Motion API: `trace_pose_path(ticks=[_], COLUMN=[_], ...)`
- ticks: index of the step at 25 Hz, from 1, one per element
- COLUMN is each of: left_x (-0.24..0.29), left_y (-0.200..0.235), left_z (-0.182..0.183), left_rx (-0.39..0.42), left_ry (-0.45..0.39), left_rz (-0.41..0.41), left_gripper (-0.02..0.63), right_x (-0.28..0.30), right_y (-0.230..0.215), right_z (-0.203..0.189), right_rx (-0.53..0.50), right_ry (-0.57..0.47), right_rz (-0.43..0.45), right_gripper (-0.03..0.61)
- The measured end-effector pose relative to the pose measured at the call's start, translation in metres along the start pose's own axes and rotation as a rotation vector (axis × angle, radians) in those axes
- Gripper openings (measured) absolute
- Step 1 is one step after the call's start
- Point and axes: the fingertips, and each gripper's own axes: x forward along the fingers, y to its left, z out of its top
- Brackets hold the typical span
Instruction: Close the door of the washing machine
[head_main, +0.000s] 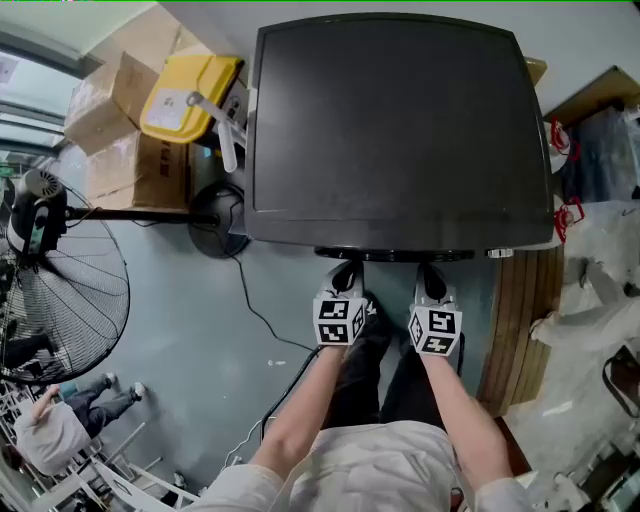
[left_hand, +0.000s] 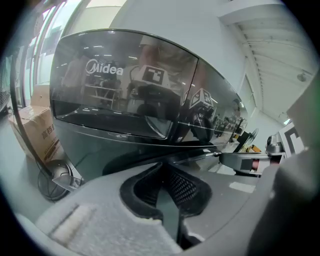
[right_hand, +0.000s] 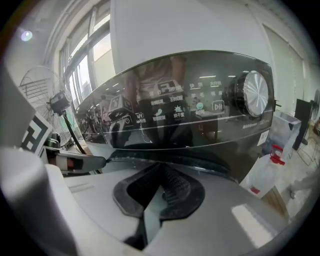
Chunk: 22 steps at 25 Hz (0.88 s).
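Door (head_main: 395, 255) runs along the washer's (head_main: 390, 130) front edge, dead ahead of you. Your left gripper (head_main: 346, 272) and right gripper (head_main: 430, 274) are both closed on nothing, equally near it.

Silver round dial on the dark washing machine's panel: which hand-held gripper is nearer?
Right. The right hand-held gripper sits below the silver round dial, slightly to its left; the left hand-held gripper is farther left, on the side of the white Midea logo.
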Motion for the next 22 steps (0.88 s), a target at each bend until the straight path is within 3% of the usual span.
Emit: trace_pose_path(ticks=[10,22], left_x=[-0.002,-0.071], left_y=[-0.001,-0.033], left_z=[-0.003,0.031], left_rx=[0.002,0.02], left_ry=[0.019,-0.1], left_rz=[0.032,0.076], left_gripper=[0.006,0.005], right_x=[-0.002,-0.053], right_y=[-0.001,0.012], right_z=[-0.002,0.028], right_rx=[-0.029,-0.028], right_ry=[0.04,0.009], right_rz=[0.036,0.111], right_gripper=[0.003,0.003])
